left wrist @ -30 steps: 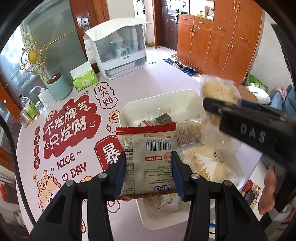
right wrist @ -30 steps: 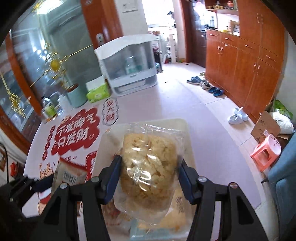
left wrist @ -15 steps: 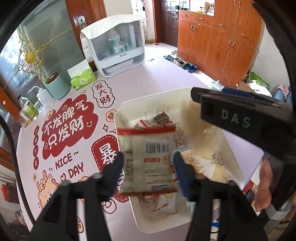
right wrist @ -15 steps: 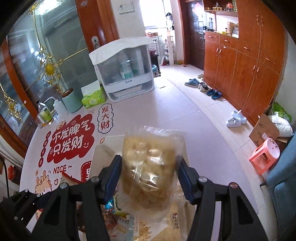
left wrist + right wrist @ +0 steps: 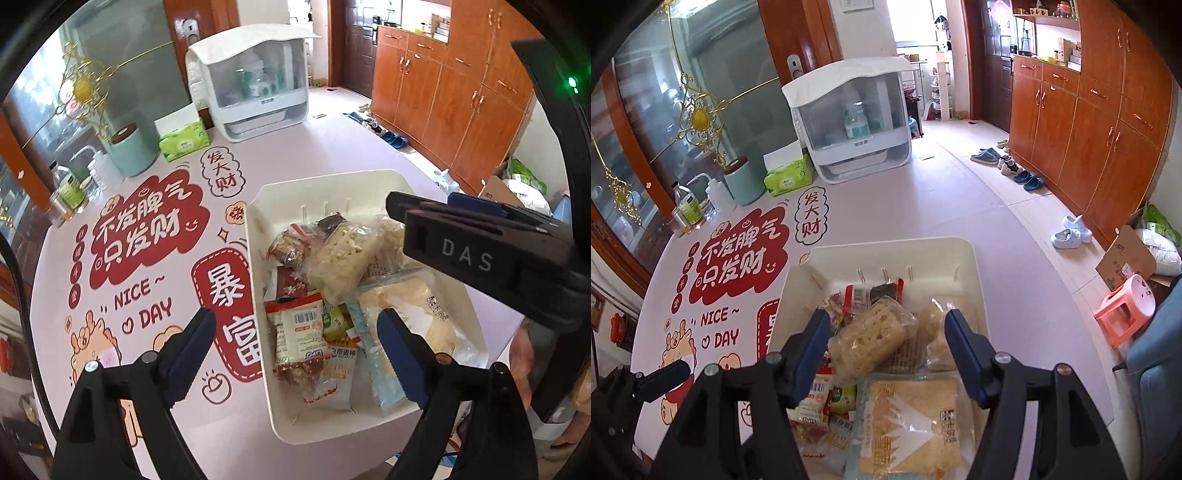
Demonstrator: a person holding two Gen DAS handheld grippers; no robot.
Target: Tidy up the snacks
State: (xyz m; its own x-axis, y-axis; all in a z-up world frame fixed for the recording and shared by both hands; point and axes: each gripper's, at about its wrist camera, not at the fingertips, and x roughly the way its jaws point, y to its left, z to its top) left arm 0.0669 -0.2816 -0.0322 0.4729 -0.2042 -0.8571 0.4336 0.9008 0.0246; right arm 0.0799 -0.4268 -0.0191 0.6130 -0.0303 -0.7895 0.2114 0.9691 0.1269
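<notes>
- Along the far left edge of the pink table (image 5: 332, 155), a glass cabinet front with gold ornament (image 5: 698, 118) stands behind small bottles (image 5: 68, 188), a mint-green canister (image 5: 129, 151) and a green tissue box (image 5: 183, 138).
- Red and white printed characters and the words "NICE DAY" (image 5: 142, 295) cover the table's left half.
- At the table's far end sits a white lidded storage box (image 5: 258, 81) with bottles inside.
- Near the front edge, the left gripper (image 5: 295, 347) has just been opening; its jaws stand wide apart and hold nothing, and the red-edged barcode packet (image 5: 297, 332) lies loose below them.
- That packet rests in the white tray (image 5: 255, 236), right of the printed words, among the other snacks.
- Over the same tray, the right gripper (image 5: 886, 347) has also been opening; its blue pads are clear of the puffed-rice cake packet (image 5: 868, 343), which lies in the tray between them beside a sliced-bread packet (image 5: 908, 428).
- Beyond the table's right side, pale floor runs to orange-brown wooden cabinets (image 5: 1089, 110), with slippers and shoes (image 5: 1019, 166) along their base.
- Farthest right are a cardboard box (image 5: 1126, 258) and a pink plastic stool (image 5: 1126, 306).
</notes>
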